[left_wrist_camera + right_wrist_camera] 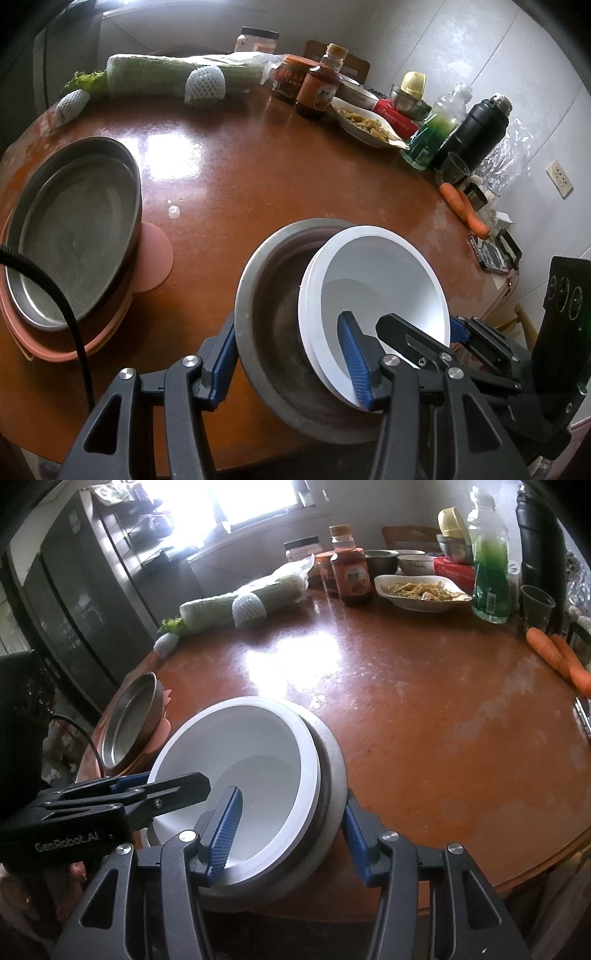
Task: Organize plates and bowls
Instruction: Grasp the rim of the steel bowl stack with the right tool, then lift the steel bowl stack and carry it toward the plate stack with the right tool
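Observation:
A white bowl point(380, 280) sits tilted inside a steel bowl point(273, 295) at the near edge of the brown round table point(258, 177). My left gripper point(288, 354) is open; its fingers straddle the near rims, one outside the steel bowl, one inside the white bowl. My right gripper point(291, 830) is open too, one finger inside the white bowl point(251, 753), one outside the steel bowl point(328, 775). A steel plate point(74, 229) rests on a pink plate point(155, 258) at the left; both show in the right wrist view, the steel plate point(129, 720) on top.
At the table's far side lie a wrapped cabbage point(177, 74), sauce bottles point(317, 85), a dish of food point(365, 122), a green bottle point(432, 133), a black flask point(476, 129) and carrots point(465, 210).

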`<state>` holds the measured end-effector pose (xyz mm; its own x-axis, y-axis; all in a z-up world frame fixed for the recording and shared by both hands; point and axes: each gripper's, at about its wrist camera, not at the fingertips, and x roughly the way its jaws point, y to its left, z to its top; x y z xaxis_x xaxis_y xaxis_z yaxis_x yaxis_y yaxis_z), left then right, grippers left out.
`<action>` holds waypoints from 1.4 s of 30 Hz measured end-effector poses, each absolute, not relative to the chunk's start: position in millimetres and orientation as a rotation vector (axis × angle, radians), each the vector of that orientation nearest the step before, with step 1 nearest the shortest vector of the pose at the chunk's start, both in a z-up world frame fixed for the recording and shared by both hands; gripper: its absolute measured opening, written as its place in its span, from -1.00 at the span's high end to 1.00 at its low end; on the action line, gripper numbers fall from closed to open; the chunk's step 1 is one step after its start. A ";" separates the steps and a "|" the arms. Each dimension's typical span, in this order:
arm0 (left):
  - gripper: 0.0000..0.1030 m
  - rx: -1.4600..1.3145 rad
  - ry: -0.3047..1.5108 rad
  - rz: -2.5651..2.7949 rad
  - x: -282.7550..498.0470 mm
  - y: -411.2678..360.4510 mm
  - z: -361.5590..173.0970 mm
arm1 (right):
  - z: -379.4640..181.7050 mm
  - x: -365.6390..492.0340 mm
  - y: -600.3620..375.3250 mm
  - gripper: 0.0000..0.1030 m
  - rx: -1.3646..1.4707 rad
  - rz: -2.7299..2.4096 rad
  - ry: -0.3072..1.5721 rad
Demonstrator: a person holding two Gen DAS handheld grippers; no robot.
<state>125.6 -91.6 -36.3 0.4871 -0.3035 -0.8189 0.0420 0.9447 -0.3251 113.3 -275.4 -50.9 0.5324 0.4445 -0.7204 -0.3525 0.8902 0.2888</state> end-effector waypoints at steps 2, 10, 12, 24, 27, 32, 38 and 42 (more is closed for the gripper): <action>0.00 -0.273 1.041 -0.214 125.0 -91.9 -35.3 | -50.8 113.3 -275.1 -0.04 0.113 0.473 0.889; 0.00 -0.271 1.019 -0.212 121.3 -88.0 -27.6 | -47.4 113.4 -274.5 0.02 0.112 0.472 0.878; 0.00 -0.272 1.013 -0.211 119.9 -86.7 -25.0 | -46.1 113.1 -274.2 0.03 0.112 0.473 0.874; 0.00 -0.280 0.949 -0.189 108.6 -72.1 -0.6 | -23.4 106.0 -261.5 0.06 0.101 0.499 0.827; 0.00 -0.277 0.929 -0.177 104.2 -67.3 6.9 | -15.4 103.4 -255.6 0.06 0.094 0.508 0.811; 0.00 -0.285 0.894 -0.166 96.0 -56.9 18.6 | -2.1 97.9 -245.3 0.06 0.084 0.524 0.783; 0.00 -0.295 0.859 -0.151 86.4 -43.6 29.4 | 10.7 92.0 -231.1 0.06 0.066 0.540 0.759; 0.00 -0.305 0.844 -0.147 80.4 -35.8 32.9 | 17.5 88.5 -221.9 0.06 0.052 0.548 0.745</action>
<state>80.4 -35.8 32.9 0.6580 -0.2475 -0.7112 0.0074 0.9465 -0.3225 88.5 -221.9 17.5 0.6020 0.4911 -0.6297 -0.4549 0.8590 0.2351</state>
